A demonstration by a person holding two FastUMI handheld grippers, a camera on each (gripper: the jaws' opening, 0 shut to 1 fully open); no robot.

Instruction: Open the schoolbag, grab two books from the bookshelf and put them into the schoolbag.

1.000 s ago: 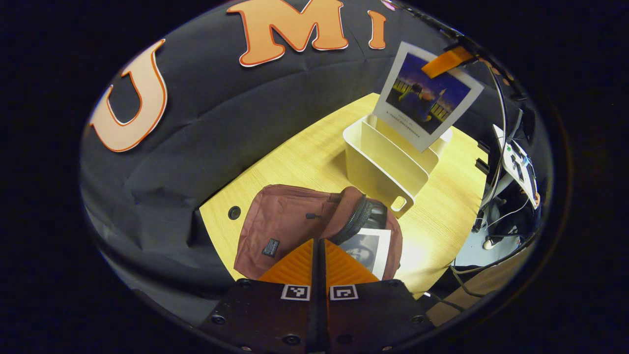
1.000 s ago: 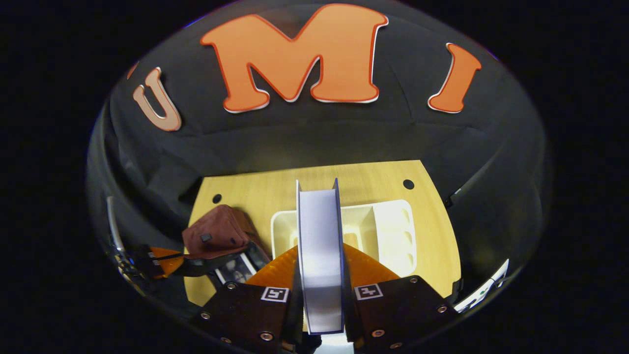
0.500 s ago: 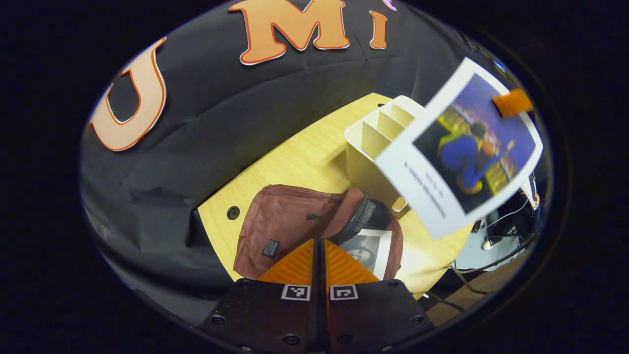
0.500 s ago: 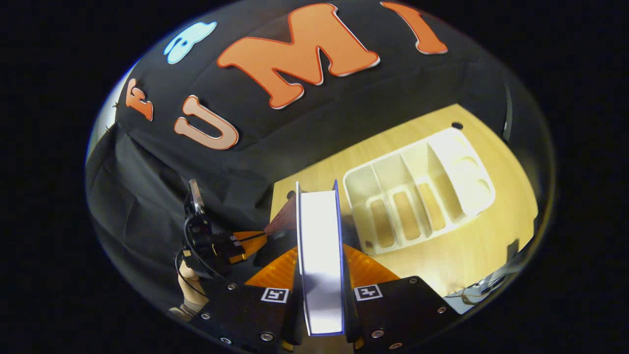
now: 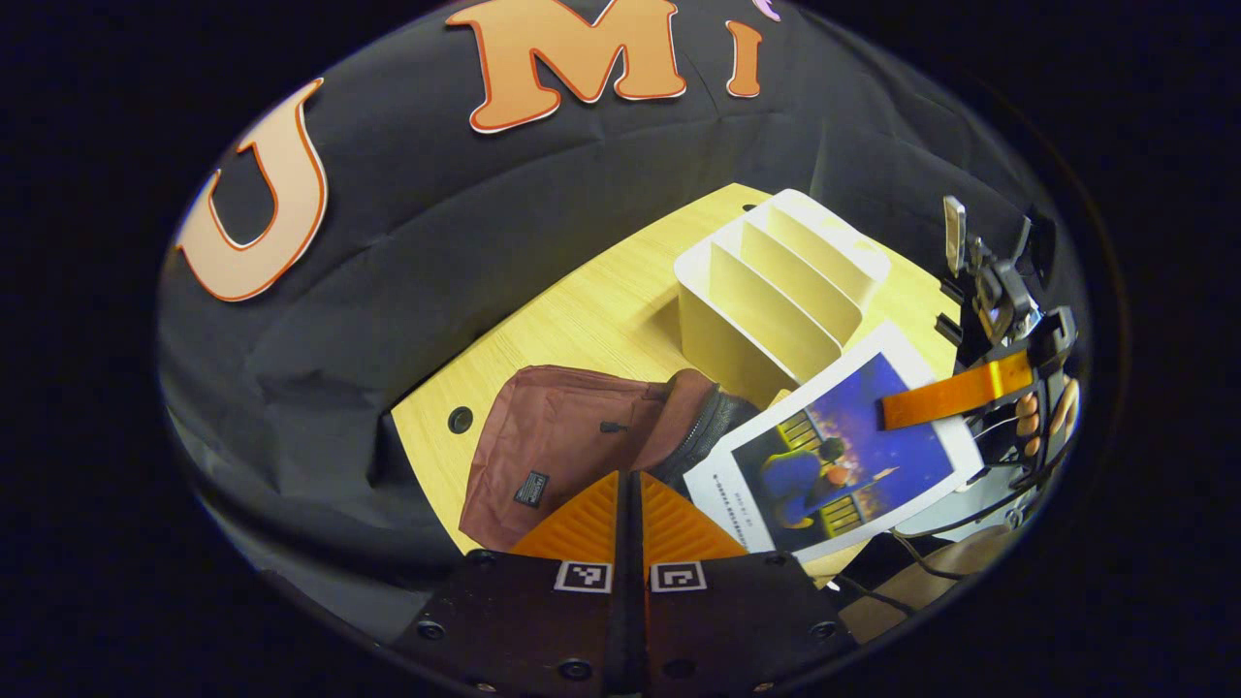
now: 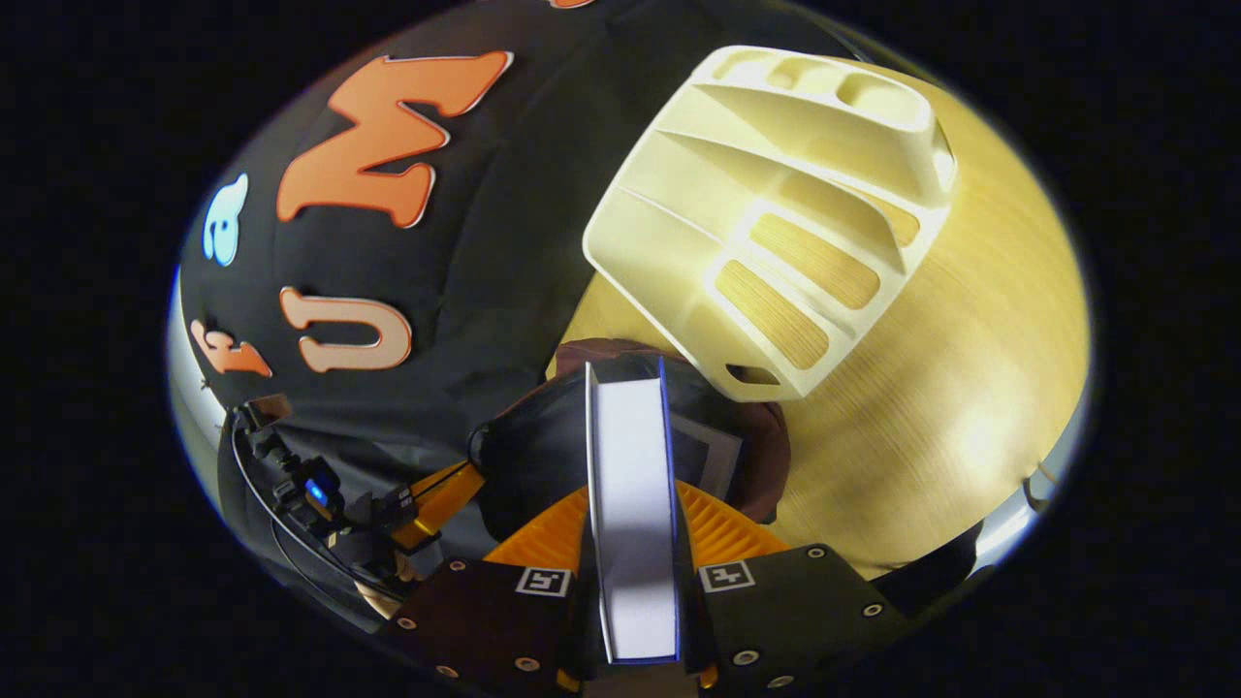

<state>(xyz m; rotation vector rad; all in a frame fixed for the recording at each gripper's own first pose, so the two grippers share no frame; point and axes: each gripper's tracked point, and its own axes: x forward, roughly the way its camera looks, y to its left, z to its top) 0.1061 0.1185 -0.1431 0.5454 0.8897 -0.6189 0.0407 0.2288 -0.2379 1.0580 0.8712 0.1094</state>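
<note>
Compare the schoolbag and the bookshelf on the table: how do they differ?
The schoolbag is soft, dark red and lies flat; the bookshelf is stiff, cream and stands upright. The schoolbag is unzipped with a book inside; the bookshelf's slots are empty. Both rest on the wooden table.

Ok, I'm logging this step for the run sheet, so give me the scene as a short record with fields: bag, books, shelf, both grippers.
schoolbag: maroon schoolbag lying on the wooden table, zip mouth open
book in hand: blue-covered book held tilted over the bag's mouth
book in bag: another book partly visible inside the opening
bookshelf: cream bookshelf, slots empty
right hand-held gripper: shut on the blue-covered book
left hand-held gripper: shut, holding nothing, above the bag
</note>
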